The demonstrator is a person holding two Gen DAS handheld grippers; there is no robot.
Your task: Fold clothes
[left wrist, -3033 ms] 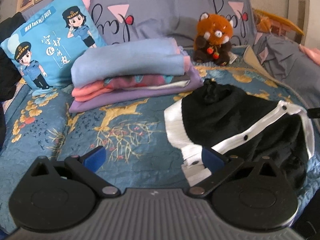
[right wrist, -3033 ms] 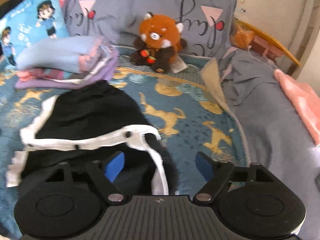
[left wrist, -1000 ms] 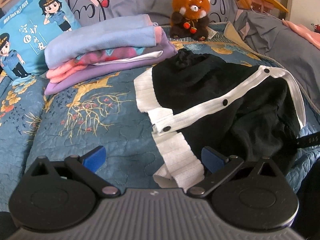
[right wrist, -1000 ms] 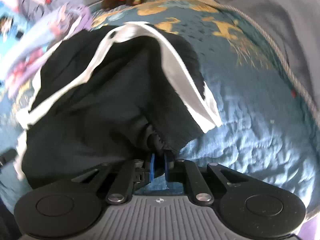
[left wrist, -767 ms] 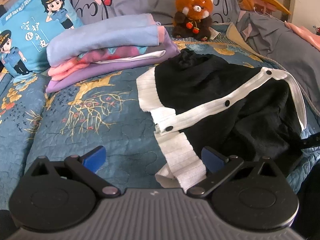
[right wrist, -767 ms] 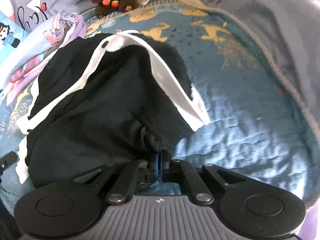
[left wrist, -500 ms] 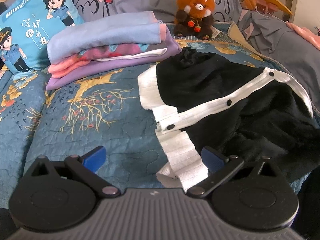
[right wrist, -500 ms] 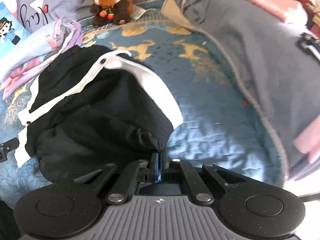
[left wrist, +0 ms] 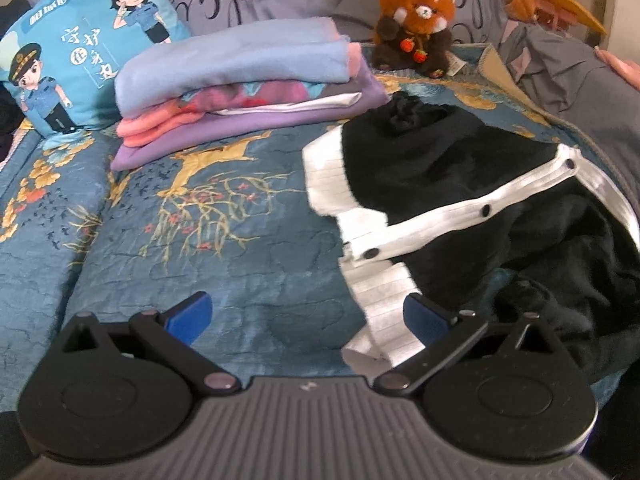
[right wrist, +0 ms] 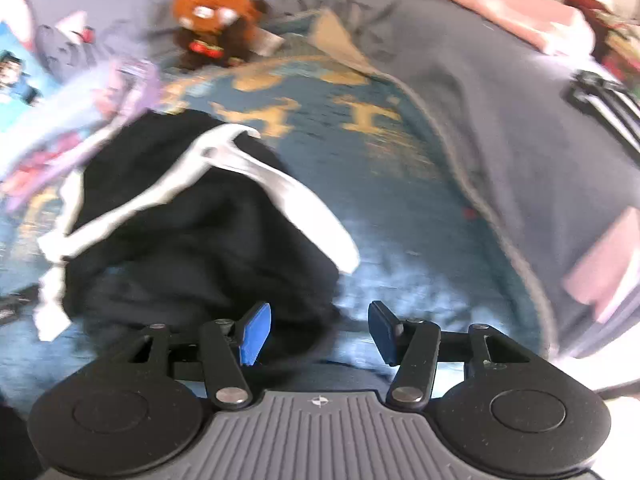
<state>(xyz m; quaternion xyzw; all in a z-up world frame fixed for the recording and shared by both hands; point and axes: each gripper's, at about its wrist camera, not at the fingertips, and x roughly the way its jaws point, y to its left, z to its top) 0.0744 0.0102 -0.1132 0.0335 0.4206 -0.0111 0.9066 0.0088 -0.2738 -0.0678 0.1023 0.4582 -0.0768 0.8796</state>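
A black cardigan (left wrist: 460, 176) with white ribbed trim and dark buttons lies crumpled on the blue patterned bedspread (left wrist: 224, 248). My left gripper (left wrist: 308, 316) is open, low over the bedspread, with the cardigan's white hem beside its right pad (left wrist: 424, 318). In the right wrist view the same cardigan (right wrist: 192, 248) lies in a heap ahead. My right gripper (right wrist: 316, 332) hovers above its near edge with its jaws opening. Nothing is pressed between its blue pads, and the black cloth lies loose below them.
A stack of folded clothes (left wrist: 240, 80) in blue, pink and purple sits at the back left. Behind it lean a cartoon cushion (left wrist: 80, 40) and grey pillows. A red panda plush (left wrist: 416, 24) sits at the back. A grey quilt (right wrist: 500, 100) bunches on the right.
My right gripper was shut on a pinch of the cardigan's black cloth and lifted it; now its jaws have parted and the cloth has dropped. The left gripper has stayed open and still.
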